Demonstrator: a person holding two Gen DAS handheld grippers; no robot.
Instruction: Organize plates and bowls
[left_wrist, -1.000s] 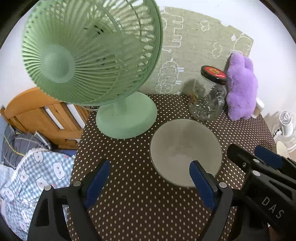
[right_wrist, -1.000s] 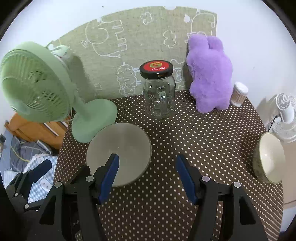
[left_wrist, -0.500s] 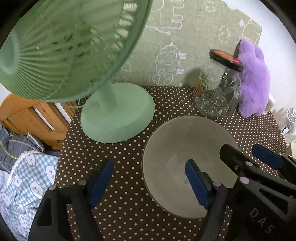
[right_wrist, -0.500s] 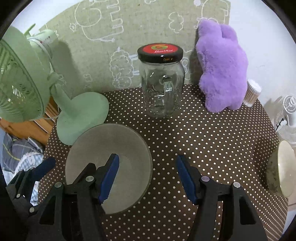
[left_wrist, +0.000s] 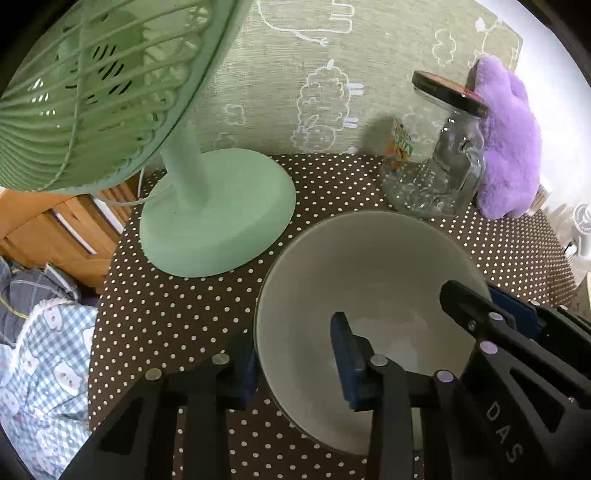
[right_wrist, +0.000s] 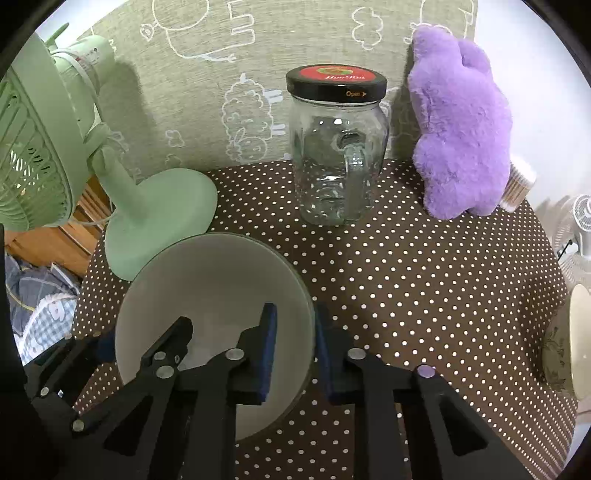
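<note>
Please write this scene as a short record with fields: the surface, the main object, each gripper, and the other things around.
surface: brown dotted tablecloth
main object: grey bowl, upright, in front of the fan
left gripper: jaws just closed over the bowl's left rim, one finger inside, one outside
right gripper: jaws just closed over the bowl's right rim, same way
second bowl: at right edge, partly out of view
behind: green fan, lidded glass jar, purple plush

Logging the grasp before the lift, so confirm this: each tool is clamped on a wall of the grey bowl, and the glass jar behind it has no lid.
Wrong on one point: the glass jar does have a lid, black with a red top, as the right wrist view shows. The rest stands: the left tool and right tool each clamp a wall of the grey bowl.
</note>
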